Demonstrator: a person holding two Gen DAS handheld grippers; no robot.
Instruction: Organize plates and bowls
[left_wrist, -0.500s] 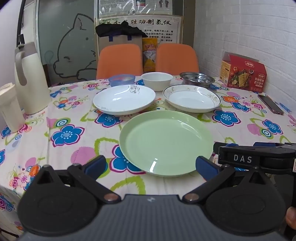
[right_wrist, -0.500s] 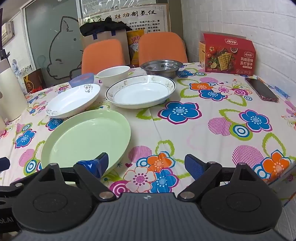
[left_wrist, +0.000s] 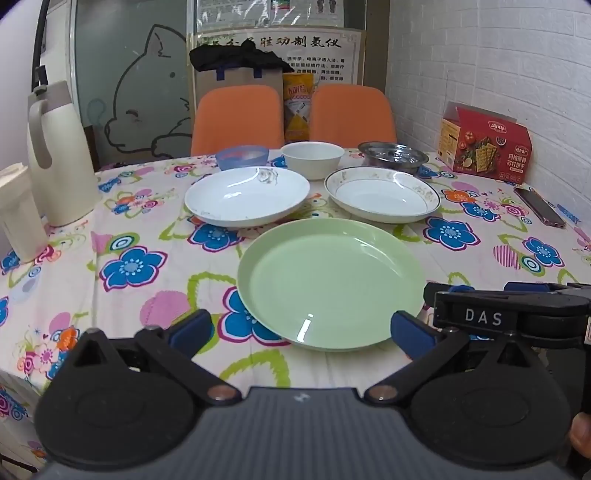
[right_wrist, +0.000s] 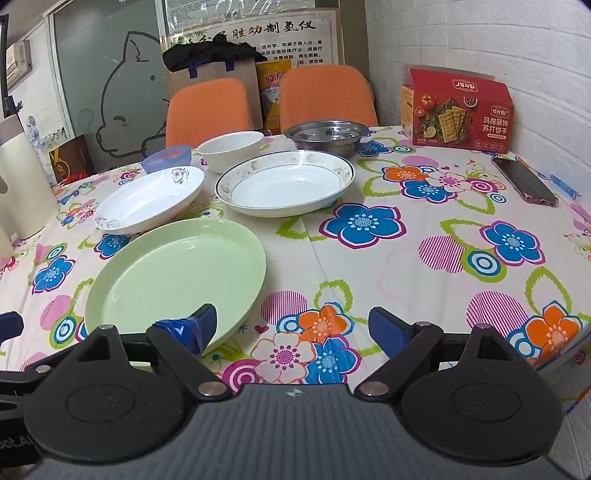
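Pale green plate, round, glossy, empty, lying flat and upright near the table's front edge; round, so no long axis to tell. Behind it, a white plate with a small flower print on the left and a gold-rimmed plate on the right, both flat, apart from each other. Further back a blue bowl, a white bowl and a steel bowl, in a row, mouths up. Left gripper spread wide, green plate's near rim lying between the fingers, nothing pinched. Right gripper spread too, empty, just right of the green plate.
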